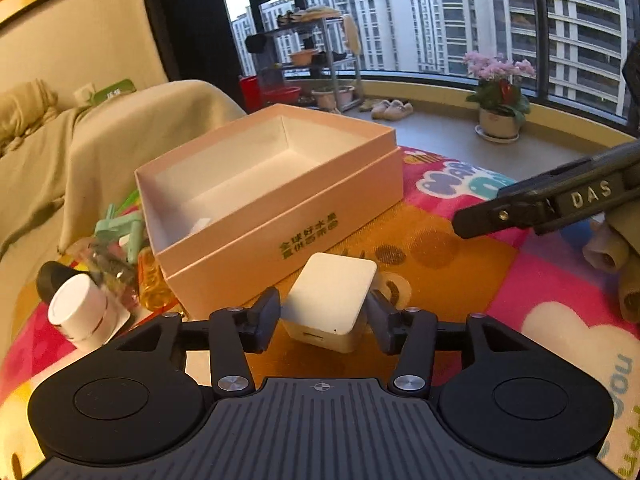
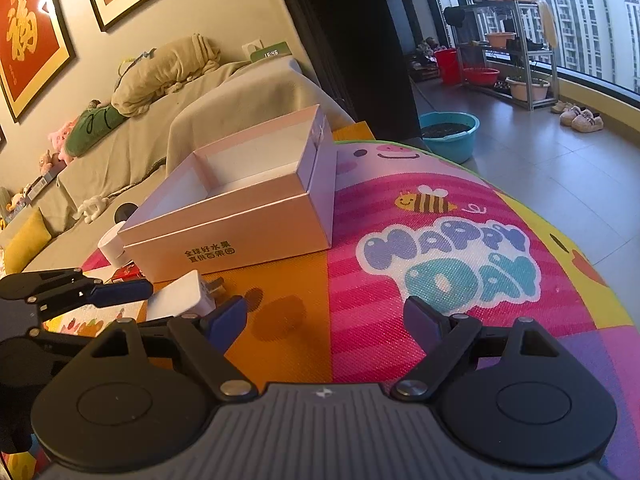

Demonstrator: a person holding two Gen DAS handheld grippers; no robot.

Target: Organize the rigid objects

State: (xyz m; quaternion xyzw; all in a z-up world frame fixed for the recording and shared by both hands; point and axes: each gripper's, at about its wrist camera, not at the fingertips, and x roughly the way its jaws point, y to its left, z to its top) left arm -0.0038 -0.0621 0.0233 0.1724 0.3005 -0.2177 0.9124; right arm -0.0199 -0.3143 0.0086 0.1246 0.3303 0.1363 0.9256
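Left tongs (image 1: 324,314) parted, a white charger (image 1: 332,300) lying between the fingers (image 1: 262,318), tilted, with small gaps either side so no pad seems to press it. Seen from the right wrist, the same charger (image 2: 182,296) with its metal prongs facing the box, framed by the left tongs' blue-padded fingers (image 2: 120,293). Just beyond the left tongs, an open pale pink box (image 1: 280,204) with green printed characters on its near wall, resting on the colourful cartoon mat (image 1: 460,264) that covers the bench; interior mostly bare, one small white piece in the near left corner. Left of those tongs, a white cylindrical jar (image 1: 82,314) beside a heap of clear and amber plastic items (image 1: 132,264) and a mint-green clip (image 1: 120,232), all close against the box's left side. Right tongs (image 2: 324,320) spread wide with nothing between the fingers, poised over the mat's orange and pink patches, well right of the charger. Ahead and left of the right tongs, the same box (image 2: 240,216); ahead and right, "HAPPY DAY" lettering (image 2: 452,256).
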